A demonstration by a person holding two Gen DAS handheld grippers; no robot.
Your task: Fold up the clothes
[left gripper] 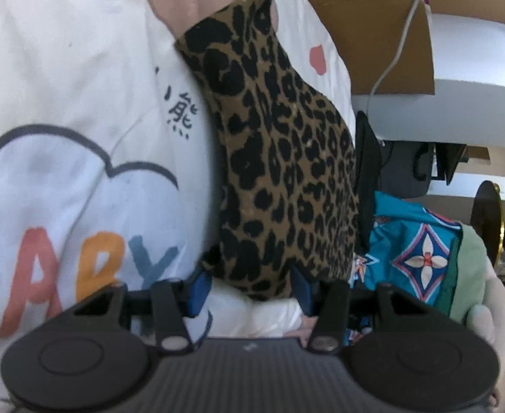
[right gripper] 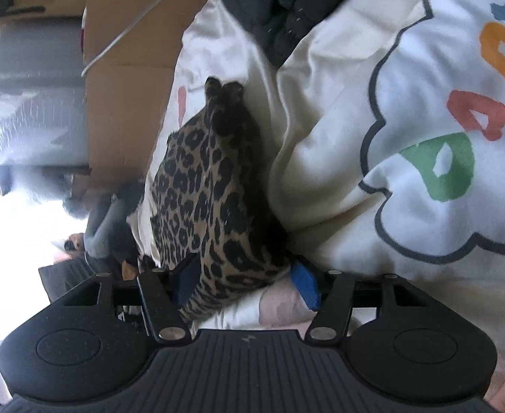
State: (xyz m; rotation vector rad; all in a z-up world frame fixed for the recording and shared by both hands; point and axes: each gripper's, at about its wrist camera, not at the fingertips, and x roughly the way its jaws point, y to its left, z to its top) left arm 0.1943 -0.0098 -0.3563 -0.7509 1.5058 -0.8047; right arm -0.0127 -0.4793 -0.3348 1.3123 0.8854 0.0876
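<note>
The leopard-print garment (left gripper: 280, 158) is showing black blotches on a tan-brown ground. The cream sheet (left gripper: 63, 69) beneath it is carrying a white cloud outlined in dark grey, with letters in green, coral red, orange and blue, small black characters, and a coral spot. The left tongs (left gripper: 250, 290) and right tongs (right gripper: 245, 284) are showing blue pads on black arms. A turquoise cloth (left gripper: 414, 241) is displaying a diamond in navy, red and cream. The cardboard box (left gripper: 373, 27) is looking plain brown, the cable (left gripper: 395, 55) white, and a bundle (right gripper: 280, 3) black.
</note>
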